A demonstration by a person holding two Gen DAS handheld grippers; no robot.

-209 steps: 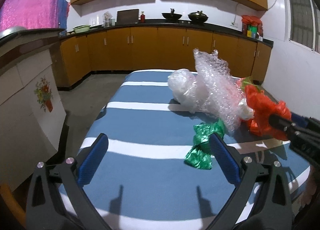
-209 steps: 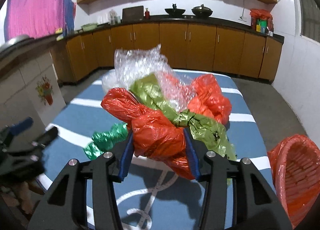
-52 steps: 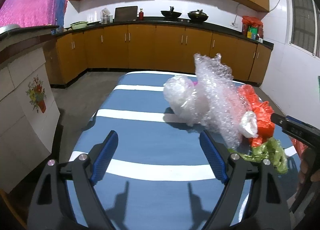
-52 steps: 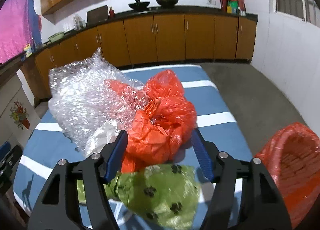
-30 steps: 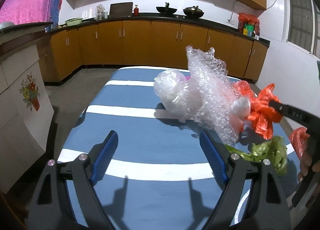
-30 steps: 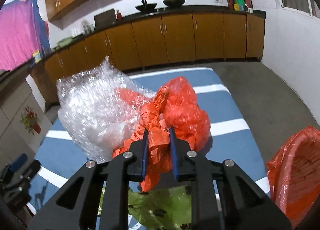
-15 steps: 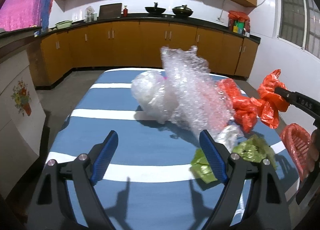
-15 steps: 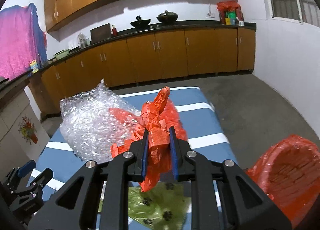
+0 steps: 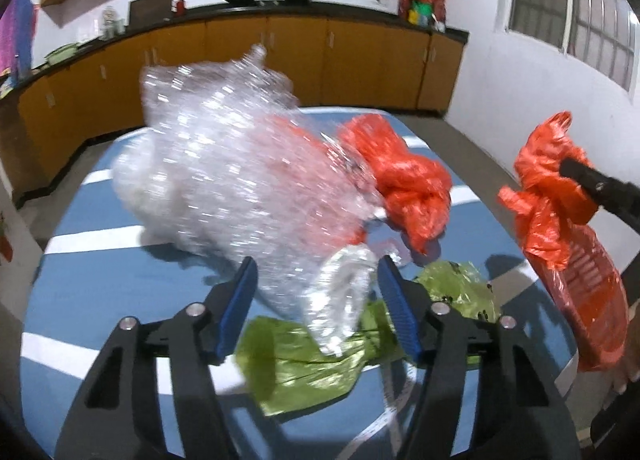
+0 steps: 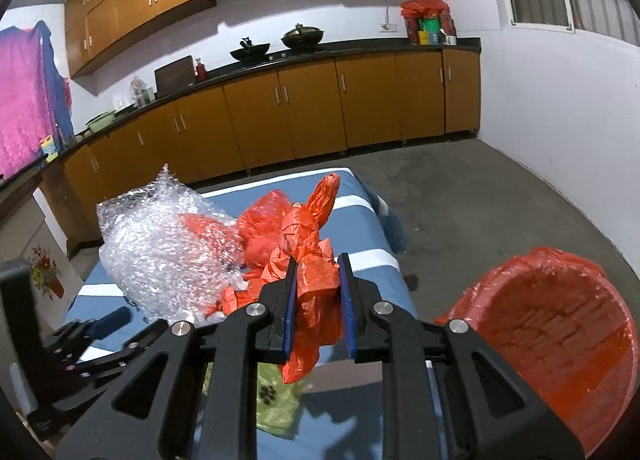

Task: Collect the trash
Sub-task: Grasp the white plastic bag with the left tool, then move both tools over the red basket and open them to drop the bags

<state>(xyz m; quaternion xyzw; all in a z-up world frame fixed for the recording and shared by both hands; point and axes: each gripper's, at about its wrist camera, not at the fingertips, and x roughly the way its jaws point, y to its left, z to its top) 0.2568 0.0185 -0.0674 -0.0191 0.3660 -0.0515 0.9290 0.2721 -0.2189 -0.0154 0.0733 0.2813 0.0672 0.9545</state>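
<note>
Over the blue-and-white striped table (image 10: 360,220), your right gripper (image 10: 318,302) clamps a crumpled orange plastic bag (image 10: 308,260) bound for the red-lined basket (image 10: 560,324), while your left gripper (image 9: 318,292), its jaws just narrowing, brackets the clear bubble wrap (image 9: 240,164) without pinching it.

Indoor lighting is dim and even, with a cool purple cast on the walls (image 10: 540,80). Both fisheye views bend straight lines and darken at the corners. The left wrist view shows motion blur, strongest on the bubble wrap (image 9: 240,180), which carries streaked glare. Soft shadows fall on the table (image 9: 100,260).
</note>
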